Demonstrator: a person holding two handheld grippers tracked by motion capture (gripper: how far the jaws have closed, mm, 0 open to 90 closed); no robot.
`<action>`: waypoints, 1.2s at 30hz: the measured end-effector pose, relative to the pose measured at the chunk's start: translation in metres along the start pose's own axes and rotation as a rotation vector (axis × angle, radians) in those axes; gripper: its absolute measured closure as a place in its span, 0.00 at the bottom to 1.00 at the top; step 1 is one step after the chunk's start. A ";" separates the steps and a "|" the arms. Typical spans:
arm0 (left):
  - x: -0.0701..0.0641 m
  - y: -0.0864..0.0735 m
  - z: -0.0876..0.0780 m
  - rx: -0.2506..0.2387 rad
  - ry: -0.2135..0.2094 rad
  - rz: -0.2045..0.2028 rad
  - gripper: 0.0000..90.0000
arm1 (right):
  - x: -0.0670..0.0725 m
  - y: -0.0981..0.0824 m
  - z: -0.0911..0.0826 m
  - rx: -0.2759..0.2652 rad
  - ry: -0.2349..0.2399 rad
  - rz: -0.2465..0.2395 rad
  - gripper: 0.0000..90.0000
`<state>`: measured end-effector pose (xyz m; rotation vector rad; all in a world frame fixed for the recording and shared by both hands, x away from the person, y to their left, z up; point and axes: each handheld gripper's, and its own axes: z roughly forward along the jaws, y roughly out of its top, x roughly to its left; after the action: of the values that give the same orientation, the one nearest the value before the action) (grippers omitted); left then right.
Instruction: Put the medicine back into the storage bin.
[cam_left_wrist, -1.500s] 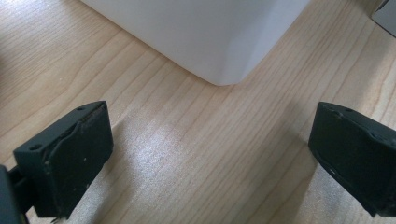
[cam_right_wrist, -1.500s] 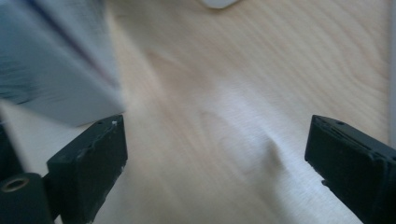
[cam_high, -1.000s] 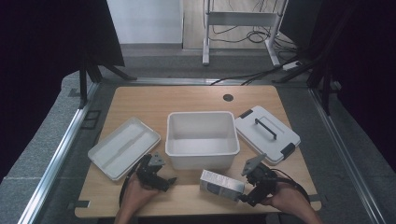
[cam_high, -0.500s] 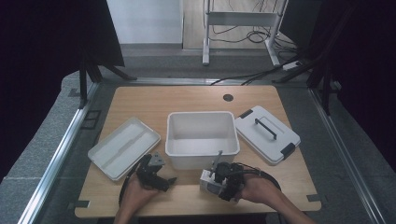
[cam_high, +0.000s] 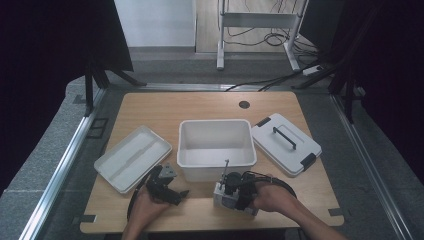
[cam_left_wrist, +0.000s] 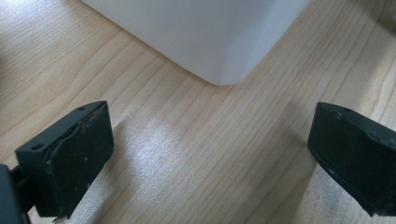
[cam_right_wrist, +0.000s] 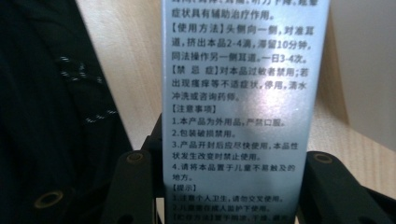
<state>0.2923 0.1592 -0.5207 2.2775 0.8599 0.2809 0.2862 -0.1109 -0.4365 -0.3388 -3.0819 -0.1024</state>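
Two grippers low on the table, right gripper (cam_high: 226, 192) closing around printed box (cam_right_wrist: 238, 107), left gripper (cam_left_wrist: 210, 154) open, empty.

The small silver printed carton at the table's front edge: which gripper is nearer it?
Right. The right gripper has its jaws on either side of the silver printed carton; the left gripper sits apart, left of it, jaws open over bare wood.

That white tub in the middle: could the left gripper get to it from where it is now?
Probably yes. The left gripper sits with jaws wide open and nothing between them, and the white tub stands just ahead across bare wooden table. The shallow tray lies off to its side, out of the way.
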 end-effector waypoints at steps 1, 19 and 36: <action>0.000 0.000 0.000 0.000 0.000 0.000 0.01 | 0.000 0.001 -0.004 -0.001 0.001 -0.005 0.61; 0.000 0.000 0.000 -0.002 0.000 -0.002 0.01 | -0.008 0.016 -0.103 -0.044 -0.002 -0.020 0.61; 0.000 0.000 0.000 -0.003 0.001 -0.003 0.01 | -0.068 0.059 -0.151 -0.092 -0.131 0.089 0.62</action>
<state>0.2920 0.1591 -0.5208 2.2730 0.8631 0.2823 0.3704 -0.0786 -0.2851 -0.5064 -3.1915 -0.2288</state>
